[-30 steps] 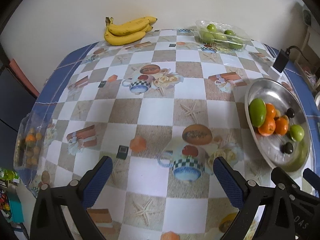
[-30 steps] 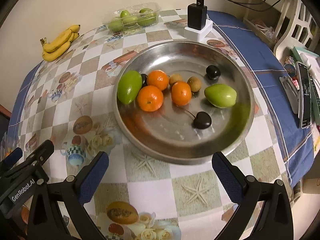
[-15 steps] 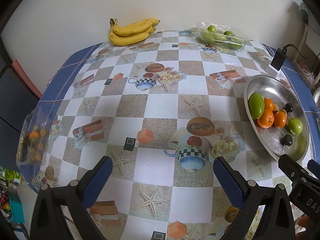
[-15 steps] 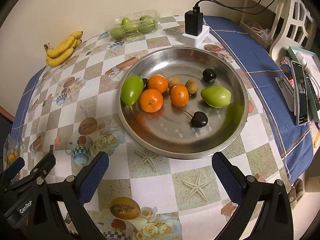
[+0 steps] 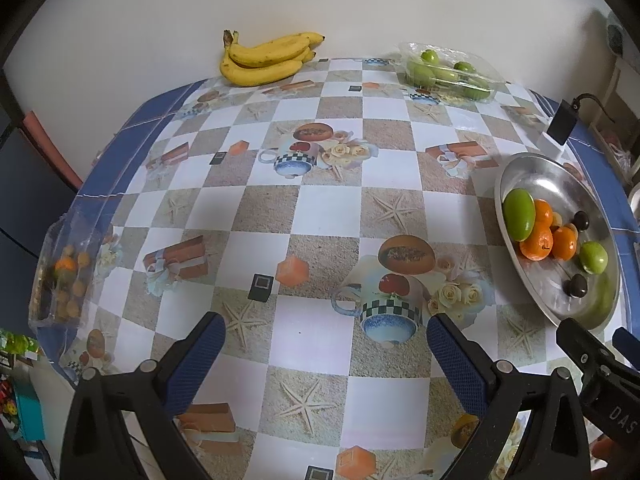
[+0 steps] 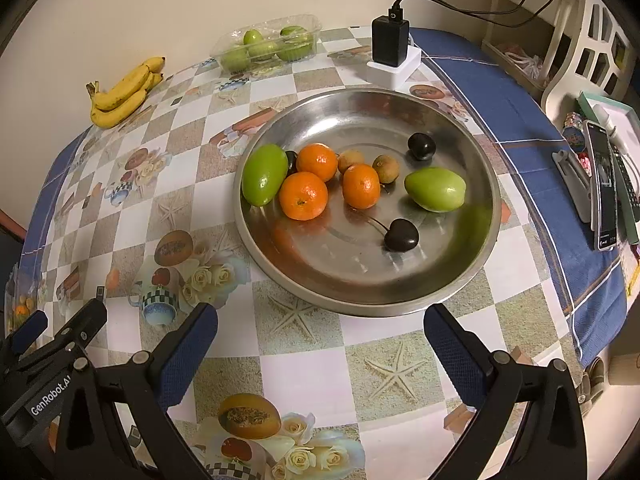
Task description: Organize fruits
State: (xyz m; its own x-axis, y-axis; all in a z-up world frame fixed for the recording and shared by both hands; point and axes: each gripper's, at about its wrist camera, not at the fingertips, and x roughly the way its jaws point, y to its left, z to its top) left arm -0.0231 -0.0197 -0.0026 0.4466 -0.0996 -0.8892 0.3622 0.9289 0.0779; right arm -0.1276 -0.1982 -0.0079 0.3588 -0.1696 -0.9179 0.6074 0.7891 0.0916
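A steel plate holds two green mangoes, three oranges, small brown fruits and dark cherries; it also shows in the left wrist view. A banana bunch lies at the far edge, next to a clear box of green fruit. A clear bag of small orange fruit sits at the left edge. My left gripper is open and empty above the tablecloth. My right gripper is open and empty, just in front of the plate.
A black charger on a white socket block stands behind the plate, with its cable running right. A phone and other items lie on the blue cloth at the right. A white chair stands beyond the table's right edge.
Both grippers have pulled back and up from the table, so more of the table shows. Both stay open and empty. The fruit has not moved.
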